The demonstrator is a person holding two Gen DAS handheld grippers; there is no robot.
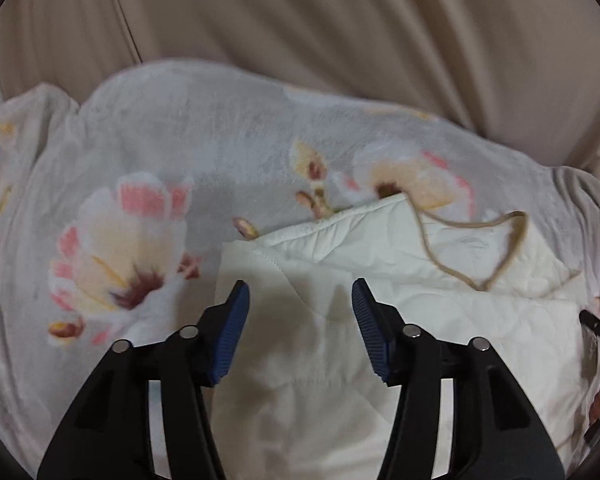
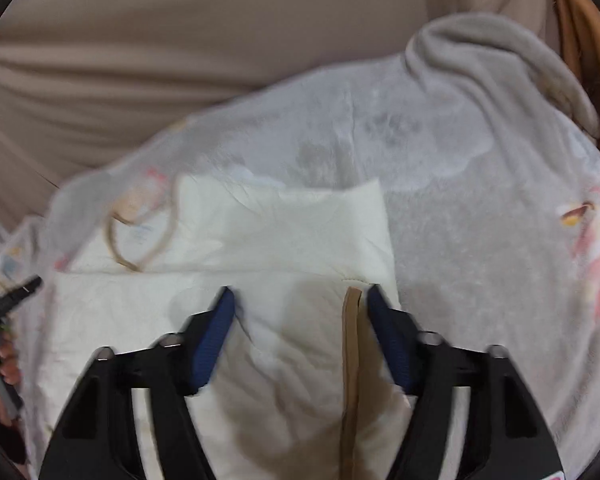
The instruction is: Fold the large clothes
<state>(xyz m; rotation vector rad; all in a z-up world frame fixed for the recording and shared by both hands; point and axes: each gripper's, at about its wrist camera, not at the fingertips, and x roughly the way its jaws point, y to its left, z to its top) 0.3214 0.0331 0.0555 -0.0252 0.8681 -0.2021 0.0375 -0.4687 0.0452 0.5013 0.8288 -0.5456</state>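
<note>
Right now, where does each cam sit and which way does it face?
Left wrist: on the left gripper, angled down at the cream garment on the floral blanket; its own jaws show, apart, nothing between them.
Right wrist: on the right gripper, angled down at the garment's other side; own jaws apart, tan strap between them, a hand at left.
Shared: garment, blanket, tan cord loop, beige sofa back.

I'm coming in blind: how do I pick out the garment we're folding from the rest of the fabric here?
Find the grey floral blanket spread over the beige sofa. Lying on the blanket is the cream garment, right under both sets of fingers. It is the only plain, unprinted piece, with stitched seams, a tan cord looped on it and a tan trim strip.
</note>
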